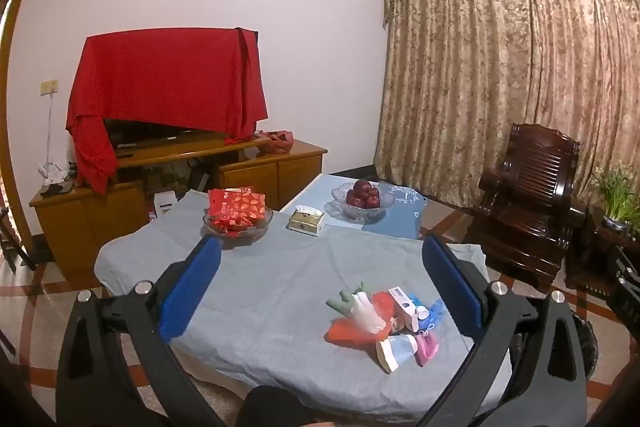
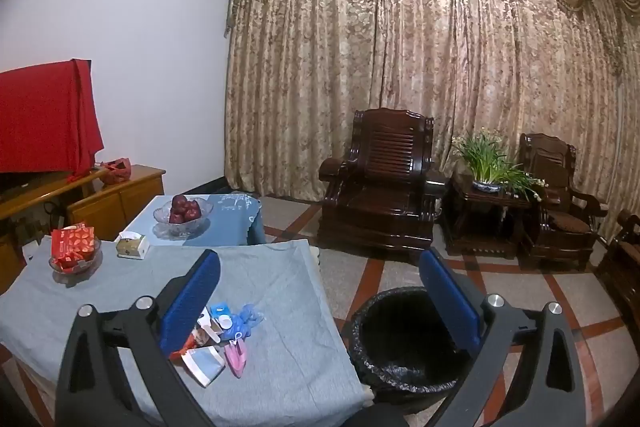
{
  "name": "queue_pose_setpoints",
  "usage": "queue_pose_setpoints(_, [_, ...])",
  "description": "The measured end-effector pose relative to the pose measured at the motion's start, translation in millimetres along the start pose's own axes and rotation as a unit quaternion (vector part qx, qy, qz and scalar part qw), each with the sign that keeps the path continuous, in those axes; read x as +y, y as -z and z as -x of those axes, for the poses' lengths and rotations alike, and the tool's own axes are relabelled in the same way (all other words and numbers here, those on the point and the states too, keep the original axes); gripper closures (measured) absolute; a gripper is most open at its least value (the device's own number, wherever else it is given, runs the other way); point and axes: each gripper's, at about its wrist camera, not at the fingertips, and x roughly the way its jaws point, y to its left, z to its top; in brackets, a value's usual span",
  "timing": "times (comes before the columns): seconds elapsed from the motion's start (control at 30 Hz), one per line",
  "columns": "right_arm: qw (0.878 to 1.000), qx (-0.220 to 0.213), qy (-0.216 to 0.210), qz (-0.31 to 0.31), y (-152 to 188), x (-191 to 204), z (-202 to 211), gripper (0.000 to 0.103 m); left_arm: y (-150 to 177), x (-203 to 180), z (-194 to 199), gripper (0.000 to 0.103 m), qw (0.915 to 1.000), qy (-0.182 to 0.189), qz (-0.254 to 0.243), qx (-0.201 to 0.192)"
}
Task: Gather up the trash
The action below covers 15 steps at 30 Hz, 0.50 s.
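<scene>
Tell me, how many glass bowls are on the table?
2. The glass bowl of red packets sits on the grey cloth's far left. The glass bowl of red apples sits farther back on the blue cloth, past the tissue box.

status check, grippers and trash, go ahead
Left gripper open, right gripper open. Trash pile on table, untouched. Bin beside table, nothing blocking.

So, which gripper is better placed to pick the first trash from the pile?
Probably left: the left gripper is open, facing the trash pile. The right gripper, also open, faces the bin.
</scene>
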Motion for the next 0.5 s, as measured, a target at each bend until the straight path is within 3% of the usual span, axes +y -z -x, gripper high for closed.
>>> queue_pose_setpoints(0.5, [1.000,-0.004,0.000,-0.001,-0.8,-3.4,-0.4,0.006,-0.2,0.5,-0.4,0.005,1.0000,0.001,0.004,0.006])
